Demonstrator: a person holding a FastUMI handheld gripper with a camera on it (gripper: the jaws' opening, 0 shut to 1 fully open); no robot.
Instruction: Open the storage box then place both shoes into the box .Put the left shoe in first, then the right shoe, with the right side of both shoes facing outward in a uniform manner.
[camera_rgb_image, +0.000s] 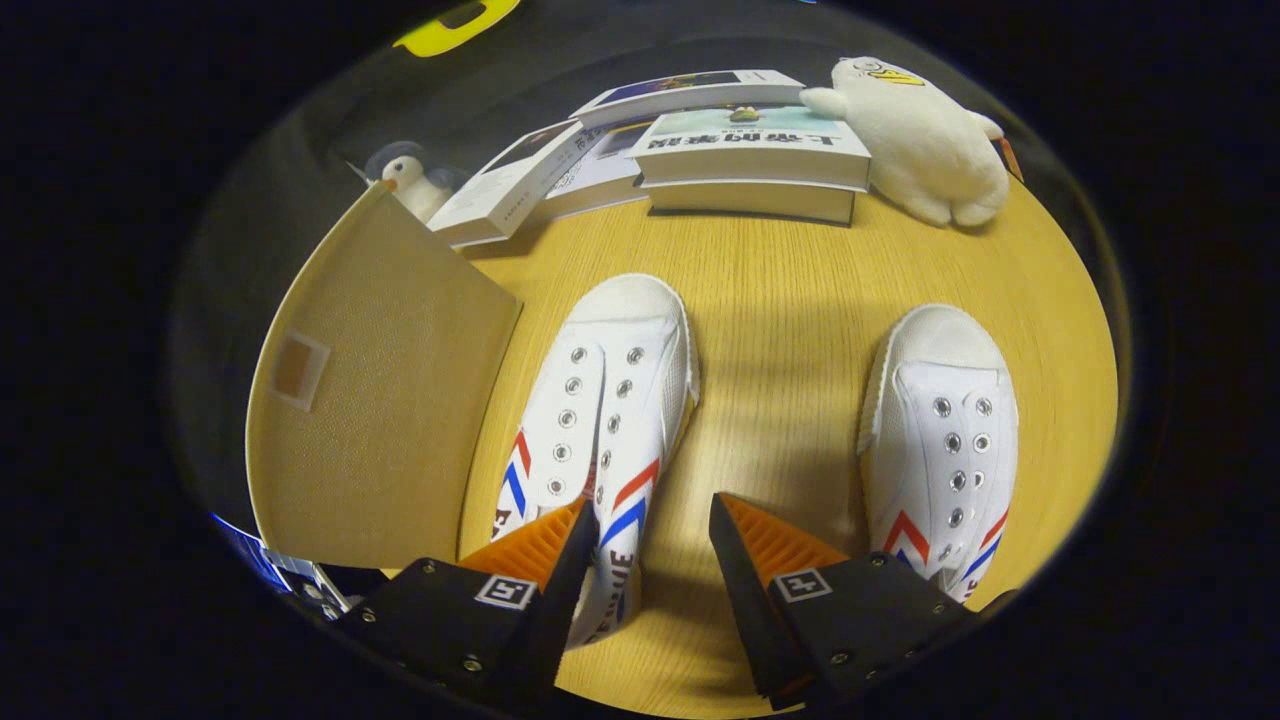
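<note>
A pale wooden table fills the booth's working area, with a stack of books and a white plush toy at its far side and a small penguin toy peeking over the storage box. The storage box stands just to the left of the fingers, its tan fabric panel facing the camera; whether that panel is the lid raised or a side wall cannot be told from here, so the opening step may or may not be finished. Two white shoes with red and blue chevrons lie toe-away on the table: the left shoe just beside the box and the right shoe well apart from it, off to the other side. The gripper hovers with its fingers spread and nothing between them but bare table, the left finger overlapping the heel side of the left shoe. If the box is open, the sensible move is to shift left so both fingers straddle the left shoe at its heel collar or midfoot, close firmly on the canvas sides, and lift it level. The shoe should go in first, turned so its right side faces outward, leaving room for the second beside it. Soft canvas may buckle, so a low, centred grip would likely hold best.
</note>
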